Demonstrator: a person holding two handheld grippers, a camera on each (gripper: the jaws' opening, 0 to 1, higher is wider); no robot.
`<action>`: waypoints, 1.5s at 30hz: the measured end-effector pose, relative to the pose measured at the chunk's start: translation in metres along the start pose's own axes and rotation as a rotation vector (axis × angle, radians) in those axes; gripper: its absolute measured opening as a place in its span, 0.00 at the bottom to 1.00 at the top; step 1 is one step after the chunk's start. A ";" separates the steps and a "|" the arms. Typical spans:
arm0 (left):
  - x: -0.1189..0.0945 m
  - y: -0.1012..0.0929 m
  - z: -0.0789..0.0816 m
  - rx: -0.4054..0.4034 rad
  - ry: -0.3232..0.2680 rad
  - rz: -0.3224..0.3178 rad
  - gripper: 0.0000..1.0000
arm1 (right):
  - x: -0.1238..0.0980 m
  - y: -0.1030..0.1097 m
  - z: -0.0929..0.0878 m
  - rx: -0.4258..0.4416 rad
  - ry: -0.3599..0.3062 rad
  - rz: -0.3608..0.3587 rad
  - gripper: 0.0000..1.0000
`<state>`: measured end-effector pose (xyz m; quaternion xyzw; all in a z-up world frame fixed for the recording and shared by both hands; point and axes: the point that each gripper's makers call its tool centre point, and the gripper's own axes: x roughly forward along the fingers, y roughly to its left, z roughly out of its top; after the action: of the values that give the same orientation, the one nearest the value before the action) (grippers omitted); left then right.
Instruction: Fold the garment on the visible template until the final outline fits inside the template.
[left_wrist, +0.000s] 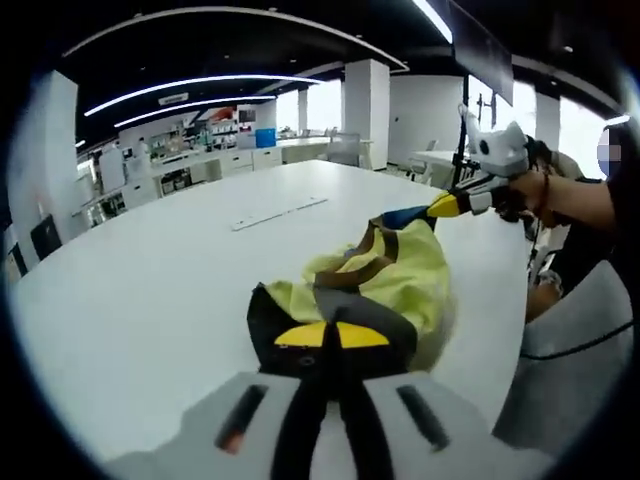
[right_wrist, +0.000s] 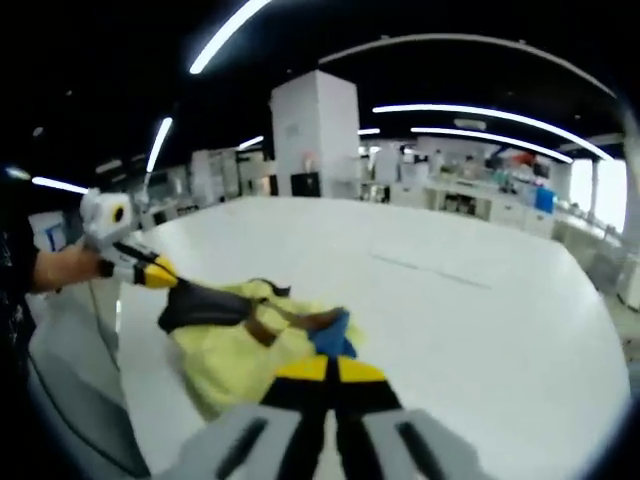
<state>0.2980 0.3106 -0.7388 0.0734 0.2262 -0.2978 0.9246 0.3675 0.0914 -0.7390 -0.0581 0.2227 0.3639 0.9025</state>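
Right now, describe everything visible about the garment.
The garment is pale yellow, thin cloth with dark brown bands, black at one end and blue at the other. It hangs bunched and stretched between the left gripper, shut on the black end, and the right gripper, shut on the blue end, sagging onto the white table.

Left gripper (left_wrist: 331, 336) is pinching the yellow garment's (left_wrist: 400, 275) dark edge over the white table (left_wrist: 150, 280); right gripper (left_wrist: 447, 205) is gripping its blue corner.

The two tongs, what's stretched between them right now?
The yellow garment, with dark and brown trim, hangs bunched over the white table between the left tongs and right tongs, each shut on an edge, as the left gripper view shows.
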 end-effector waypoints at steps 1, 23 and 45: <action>0.001 0.003 -0.005 0.002 0.013 0.009 0.00 | 0.000 0.000 0.000 -0.002 0.000 0.000 0.00; 0.002 0.016 -0.072 -0.039 0.160 0.061 0.00 | -0.005 0.009 -0.010 -0.008 0.046 0.006 0.00; -0.024 0.034 0.015 -0.050 -0.073 0.136 0.00 | -0.012 -0.004 0.017 -0.039 -0.013 -0.028 0.00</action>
<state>0.3063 0.3463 -0.7142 0.0543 0.1944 -0.2312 0.9517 0.3691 0.0859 -0.7187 -0.0764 0.2089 0.3557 0.9077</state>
